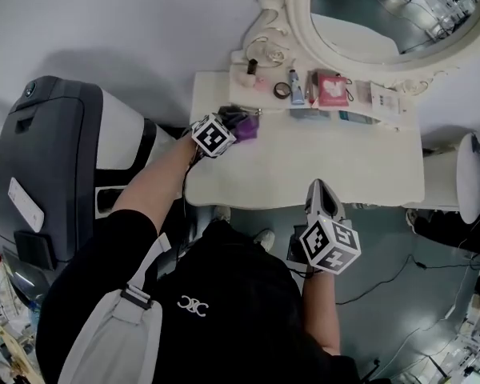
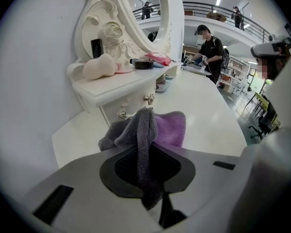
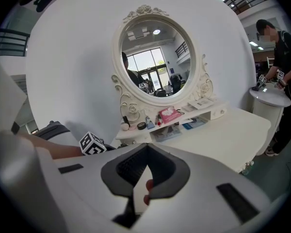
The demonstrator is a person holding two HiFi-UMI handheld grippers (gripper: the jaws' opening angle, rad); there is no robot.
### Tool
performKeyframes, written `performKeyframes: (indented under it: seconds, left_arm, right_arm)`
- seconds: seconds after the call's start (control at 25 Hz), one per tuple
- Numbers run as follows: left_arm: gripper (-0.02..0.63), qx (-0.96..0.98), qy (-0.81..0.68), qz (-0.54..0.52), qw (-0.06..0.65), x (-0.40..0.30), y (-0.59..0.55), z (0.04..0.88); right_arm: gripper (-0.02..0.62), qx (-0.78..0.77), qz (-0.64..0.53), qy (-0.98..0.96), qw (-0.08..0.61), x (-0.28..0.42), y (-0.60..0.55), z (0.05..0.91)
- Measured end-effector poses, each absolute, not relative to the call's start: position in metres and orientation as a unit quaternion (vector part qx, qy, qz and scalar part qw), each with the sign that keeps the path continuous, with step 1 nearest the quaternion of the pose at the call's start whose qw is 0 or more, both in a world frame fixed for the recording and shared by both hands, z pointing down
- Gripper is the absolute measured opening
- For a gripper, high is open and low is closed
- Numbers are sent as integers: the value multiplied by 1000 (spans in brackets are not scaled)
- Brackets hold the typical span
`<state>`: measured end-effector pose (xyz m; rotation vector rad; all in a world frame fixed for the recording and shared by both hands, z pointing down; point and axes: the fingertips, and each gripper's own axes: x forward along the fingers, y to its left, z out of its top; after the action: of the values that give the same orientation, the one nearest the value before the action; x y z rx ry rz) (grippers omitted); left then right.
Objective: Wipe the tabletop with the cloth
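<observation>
The left gripper [image 1: 234, 126], jaws clamped on a purple-and-grey cloth [image 2: 170, 128], holds it at the back left corner of the white dressing table [image 1: 344, 174]. The cloth sits just in front of the raised shelf [image 1: 224, 82] under the oval mirror [image 1: 368, 14]. The right gripper [image 1: 319, 189] hangs just off the table's front edge, jaws drawn together, apparently with nothing between them.

- Head view: from above, steeply down onto the surface [image 1: 328, 170].
- Left gripper view: low, close over the surface, alongside the mirror [image 2: 145, 23].
- Right gripper view: farther back, facing both.
</observation>
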<state>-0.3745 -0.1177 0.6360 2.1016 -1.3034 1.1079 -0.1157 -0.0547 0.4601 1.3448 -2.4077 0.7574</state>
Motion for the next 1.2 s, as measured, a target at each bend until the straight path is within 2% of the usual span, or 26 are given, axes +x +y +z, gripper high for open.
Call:
performKeyframes:
  seconds: [0.2, 0.52, 0.84, 1.2]
  left_arm:
    - [49, 769, -456, 404, 195, -360, -149, 631]
    - [49, 761, -464, 393, 225, -354, -149, 638]
    - [49, 776, -452, 379, 223, -296, -134, 637]
    - [49, 779, -449, 373, 230, -270, -101, 639]
  right_arm:
    - [5, 494, 275, -813, 136, -96, -51, 468]
    - [5, 504, 277, -807, 133, -80, -51, 469]
    - [5, 489, 274, -817, 132, -67, -57, 466]
    - [5, 459, 270, -836, 135, -54, -61, 465]
